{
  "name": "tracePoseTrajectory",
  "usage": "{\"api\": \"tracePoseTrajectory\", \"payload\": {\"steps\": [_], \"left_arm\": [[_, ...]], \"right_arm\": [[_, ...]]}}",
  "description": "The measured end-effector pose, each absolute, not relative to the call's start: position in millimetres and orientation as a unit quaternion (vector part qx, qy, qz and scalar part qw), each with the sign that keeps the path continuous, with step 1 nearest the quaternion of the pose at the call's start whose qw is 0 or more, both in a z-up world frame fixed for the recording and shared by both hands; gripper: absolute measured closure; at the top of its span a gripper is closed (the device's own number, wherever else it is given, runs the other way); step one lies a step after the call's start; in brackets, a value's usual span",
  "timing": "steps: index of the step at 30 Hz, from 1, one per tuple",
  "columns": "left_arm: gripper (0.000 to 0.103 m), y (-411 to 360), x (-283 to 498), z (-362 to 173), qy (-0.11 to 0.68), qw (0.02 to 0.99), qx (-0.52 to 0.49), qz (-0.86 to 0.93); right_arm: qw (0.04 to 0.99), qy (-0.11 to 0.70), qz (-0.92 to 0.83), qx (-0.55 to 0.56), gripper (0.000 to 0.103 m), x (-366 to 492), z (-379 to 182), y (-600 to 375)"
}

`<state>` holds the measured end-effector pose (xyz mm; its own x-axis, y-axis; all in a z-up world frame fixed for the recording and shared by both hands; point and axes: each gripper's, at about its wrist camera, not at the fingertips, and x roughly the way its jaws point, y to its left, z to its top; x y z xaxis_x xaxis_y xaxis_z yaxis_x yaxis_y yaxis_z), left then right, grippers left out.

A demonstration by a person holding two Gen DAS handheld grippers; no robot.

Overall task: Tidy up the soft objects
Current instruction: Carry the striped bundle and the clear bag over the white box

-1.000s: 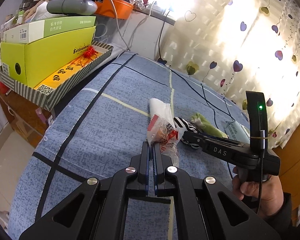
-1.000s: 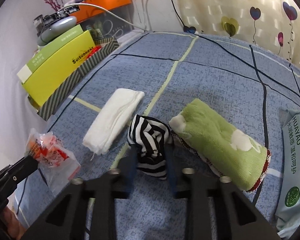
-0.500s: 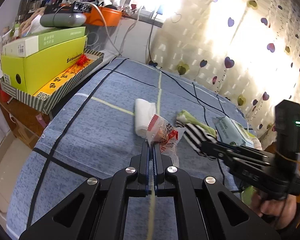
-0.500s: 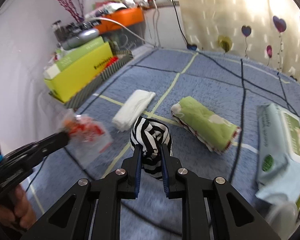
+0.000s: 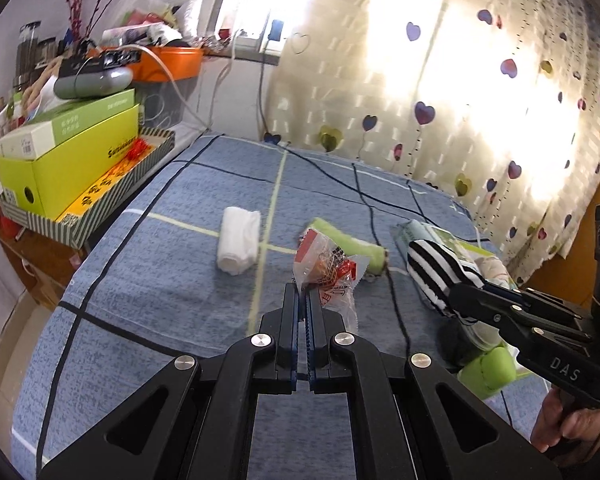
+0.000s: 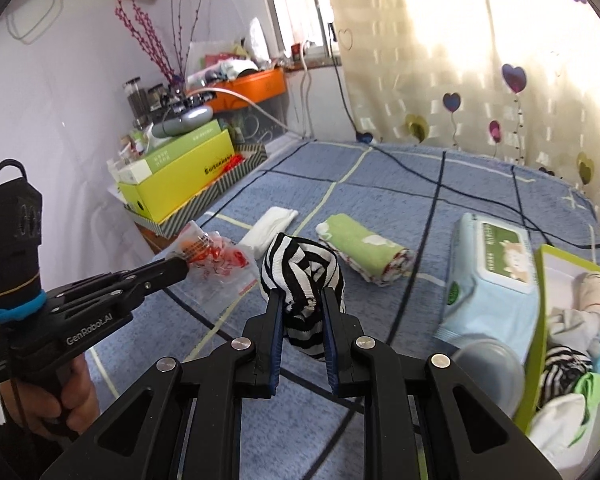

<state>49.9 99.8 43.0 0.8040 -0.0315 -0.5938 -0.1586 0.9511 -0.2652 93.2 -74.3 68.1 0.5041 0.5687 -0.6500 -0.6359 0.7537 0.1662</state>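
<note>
My left gripper [image 5: 303,289] is shut on a clear plastic snack bag with red print [image 5: 327,268], held above the blue bedspread [image 5: 172,288]. My right gripper [image 6: 300,295] is shut on a black-and-white striped sock ball [image 6: 300,268], also lifted off the bed. Each gripper shows in the other's view: the right gripper [image 5: 456,294] with the sock ball [image 5: 436,264] at the right, the left gripper [image 6: 182,266] with the bag [image 6: 216,260] at the left. A white rolled cloth [image 5: 238,244] and a green rolled towel [image 6: 364,246] lie on the bed.
A green open box [image 6: 540,320] with several soft items stands at the right, beside a pale blue wipes pack [image 6: 492,272] and a grey round lid [image 6: 488,368]. Yellow-green boxes [image 5: 72,160] sit in a striped tray [image 5: 100,208] on the left. A heart-print curtain [image 5: 460,100] hangs behind the bed.
Both grippers have risen and drawn back from the bed with their loads. The sock ball came off the bedspread and swung right, toward the green box, which has come into view.
</note>
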Motion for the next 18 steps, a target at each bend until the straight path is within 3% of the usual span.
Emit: {"api": "tracePoseTrajectory", "payload": {"steps": [18], "left_arm": [[0.100, 39, 55, 66, 0.304, 0.946, -0.111, -0.011]], "right_arm": [[0.893, 0.324, 0.312, -0.019, 0.086, 73, 89, -147]]}}
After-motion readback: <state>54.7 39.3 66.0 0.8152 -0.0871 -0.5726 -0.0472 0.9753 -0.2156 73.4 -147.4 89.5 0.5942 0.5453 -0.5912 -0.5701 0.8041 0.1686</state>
